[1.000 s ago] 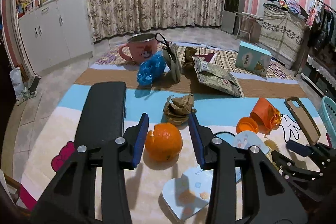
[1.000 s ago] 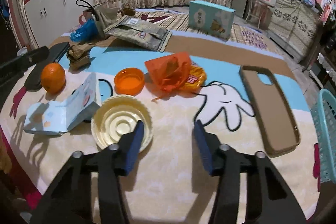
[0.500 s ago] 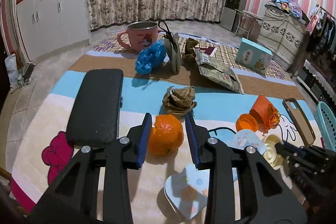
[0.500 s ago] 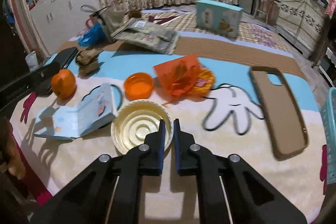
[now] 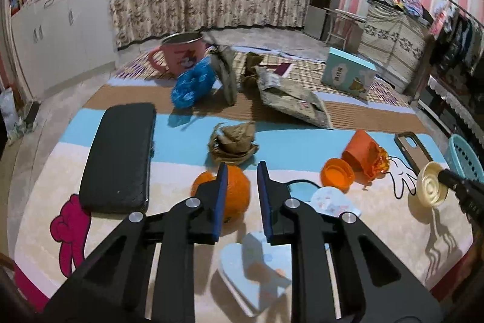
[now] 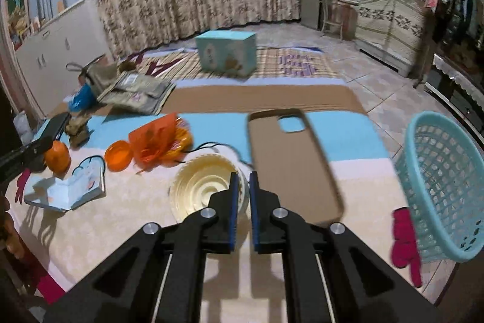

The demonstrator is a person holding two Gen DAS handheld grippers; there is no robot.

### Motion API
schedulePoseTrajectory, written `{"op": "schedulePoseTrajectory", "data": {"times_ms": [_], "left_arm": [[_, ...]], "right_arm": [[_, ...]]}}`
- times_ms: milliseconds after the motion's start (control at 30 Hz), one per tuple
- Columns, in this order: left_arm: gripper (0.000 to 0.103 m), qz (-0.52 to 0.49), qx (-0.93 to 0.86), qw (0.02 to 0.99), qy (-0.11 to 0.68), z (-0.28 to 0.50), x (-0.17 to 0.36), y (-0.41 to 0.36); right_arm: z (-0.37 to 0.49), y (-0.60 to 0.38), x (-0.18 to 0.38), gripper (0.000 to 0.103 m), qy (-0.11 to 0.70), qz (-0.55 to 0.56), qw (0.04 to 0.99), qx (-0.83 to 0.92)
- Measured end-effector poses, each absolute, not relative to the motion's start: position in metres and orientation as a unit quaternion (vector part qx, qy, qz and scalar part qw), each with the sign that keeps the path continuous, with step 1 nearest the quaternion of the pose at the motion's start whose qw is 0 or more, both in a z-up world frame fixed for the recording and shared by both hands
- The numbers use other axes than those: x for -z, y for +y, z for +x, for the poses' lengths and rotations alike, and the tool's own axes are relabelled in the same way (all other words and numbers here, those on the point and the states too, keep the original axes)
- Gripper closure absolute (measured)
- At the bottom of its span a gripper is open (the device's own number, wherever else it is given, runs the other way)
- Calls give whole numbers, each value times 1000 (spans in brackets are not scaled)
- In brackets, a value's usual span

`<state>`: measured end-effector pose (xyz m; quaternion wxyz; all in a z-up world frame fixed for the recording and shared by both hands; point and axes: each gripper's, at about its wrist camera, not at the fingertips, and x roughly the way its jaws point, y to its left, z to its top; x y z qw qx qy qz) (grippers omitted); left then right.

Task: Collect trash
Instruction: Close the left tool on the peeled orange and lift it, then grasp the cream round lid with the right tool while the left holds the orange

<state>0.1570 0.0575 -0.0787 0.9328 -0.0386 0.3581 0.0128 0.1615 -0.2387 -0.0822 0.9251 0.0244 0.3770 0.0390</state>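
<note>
My right gripper [image 6: 241, 174] is shut on the rim of a round cream plastic lid [image 6: 205, 189] and holds it just above the mat, left of the teal basket [image 6: 438, 186]. The left wrist view shows that lid [image 5: 431, 185] hanging from the right gripper [image 5: 446, 175] at the far right. My left gripper [image 5: 242, 168] is over an orange [image 5: 234, 192]; its jaws are closing. The left finger covers the fruit's middle, its right part lies between the pads, and a gap shows at the right pad. An orange cap [image 5: 337, 174] and an orange wrapper [image 5: 366, 155] lie further right.
Crumpled brown paper [image 5: 233, 141] lies just beyond the orange, with a black case [image 5: 121, 156] to its left. A pale blue booklet [image 5: 257, 268] sits under the left fingers. A brown phone case [image 6: 287, 159] lies by the basket. A pink mug [image 5: 181, 53], blue bag [image 5: 192, 84] and teal box [image 5: 348, 73] stand farther back.
The right jaws shut on the cream lid, lifted it and carried it right toward the basket. The left jaws narrowed around the orange.
</note>
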Motion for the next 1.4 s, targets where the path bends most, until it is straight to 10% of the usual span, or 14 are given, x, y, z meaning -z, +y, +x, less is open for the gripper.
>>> {"op": "schedulePoseTrajectory", "data": {"times_ms": [233,367,633,800,933,1400], "left_arm": [[84,-19,-20,929,370,158,79,47],[20,-8,-73,929,363,156,79,53],[21,-15,-87,906,414,173,109,71],[57,-43,-61,901,427,182,115,79],[63,-36,-54,909,412,178,110,77],[63,12,-22,938,345,167,49,24]], "right_arm": [[153,-261,83,95,370,38,928,-34],[149,-263,86,95,369,43,928,-36],[150,-246,98,95,377,38,924,-54],[151,-243,100,95,379,35,923,-56],[151,-251,97,96,376,44,924,-52],[148,-283,87,99,375,88,921,-47]]}}
